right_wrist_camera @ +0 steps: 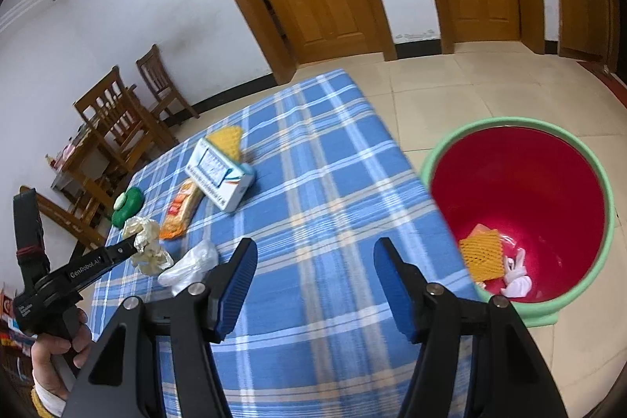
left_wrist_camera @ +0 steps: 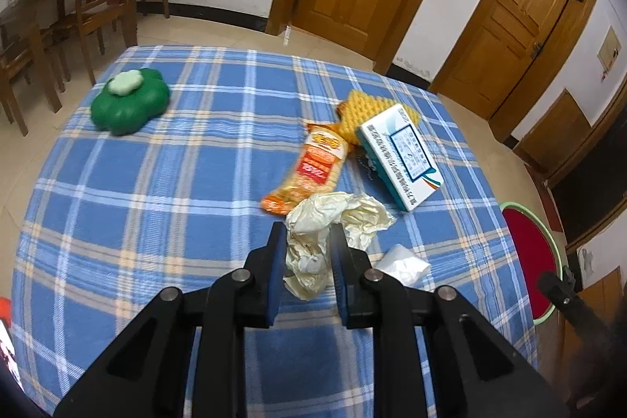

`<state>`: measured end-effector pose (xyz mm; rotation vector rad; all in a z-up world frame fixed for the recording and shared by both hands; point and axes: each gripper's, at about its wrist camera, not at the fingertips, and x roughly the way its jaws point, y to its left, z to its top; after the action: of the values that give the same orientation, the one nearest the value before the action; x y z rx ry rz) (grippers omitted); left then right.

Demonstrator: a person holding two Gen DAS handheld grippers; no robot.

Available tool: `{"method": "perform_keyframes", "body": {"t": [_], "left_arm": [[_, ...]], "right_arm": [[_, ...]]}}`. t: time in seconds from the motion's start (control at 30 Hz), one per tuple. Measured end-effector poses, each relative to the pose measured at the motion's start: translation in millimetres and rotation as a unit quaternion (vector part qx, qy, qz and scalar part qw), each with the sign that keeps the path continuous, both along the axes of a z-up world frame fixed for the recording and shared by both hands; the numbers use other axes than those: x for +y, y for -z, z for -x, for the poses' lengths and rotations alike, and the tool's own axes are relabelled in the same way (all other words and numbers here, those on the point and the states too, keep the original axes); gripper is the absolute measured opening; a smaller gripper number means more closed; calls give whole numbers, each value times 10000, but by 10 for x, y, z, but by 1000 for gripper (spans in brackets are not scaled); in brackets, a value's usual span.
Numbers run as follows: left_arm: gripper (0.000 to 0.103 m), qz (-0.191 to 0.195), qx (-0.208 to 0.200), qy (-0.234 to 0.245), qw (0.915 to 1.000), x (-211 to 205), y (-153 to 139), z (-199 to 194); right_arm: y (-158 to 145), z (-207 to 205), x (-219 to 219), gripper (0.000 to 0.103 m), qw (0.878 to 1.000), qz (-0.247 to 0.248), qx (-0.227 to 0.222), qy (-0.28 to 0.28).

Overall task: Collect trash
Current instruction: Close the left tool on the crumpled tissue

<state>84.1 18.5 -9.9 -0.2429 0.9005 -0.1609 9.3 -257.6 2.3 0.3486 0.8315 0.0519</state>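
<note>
Plaid tablecloth (left_wrist_camera: 156, 183): left gripper (left_wrist_camera: 303, 241) jaws pinch crumpled paper (left_wrist_camera: 333, 218); right gripper (right_wrist_camera: 313, 261) gapes.

The left gripper (left_wrist_camera: 305, 241) clamps a crumpled cream wrapper (left_wrist_camera: 333, 218) above a blue plaid tablecloth (left_wrist_camera: 156, 183); an orange snack packet (left_wrist_camera: 309, 167) lies just beyond. A white box (left_wrist_camera: 403, 155) overlaps a yellow foam net (left_wrist_camera: 364, 112); a green clover-shaped container (left_wrist_camera: 129, 100) sits well apart.
</note>
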Motion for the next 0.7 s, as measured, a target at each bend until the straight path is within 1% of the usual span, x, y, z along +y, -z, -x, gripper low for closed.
{"method": "perform_keyframes", "body": {"t": [0.3,0.57,0.7], "left_arm": [[21,38,-97,-365,9993,355,-24,188],[21,83,-95,-668,9977,617,29,287],[21,76,-77,-758,9971,702,77,320]], "right_arm": [[26,-72,377,65,9991,146,25,-397],[5,-174,646,66,9977,237,23,-642],[45,-251,817,66,9966,250,109,-775]]}}
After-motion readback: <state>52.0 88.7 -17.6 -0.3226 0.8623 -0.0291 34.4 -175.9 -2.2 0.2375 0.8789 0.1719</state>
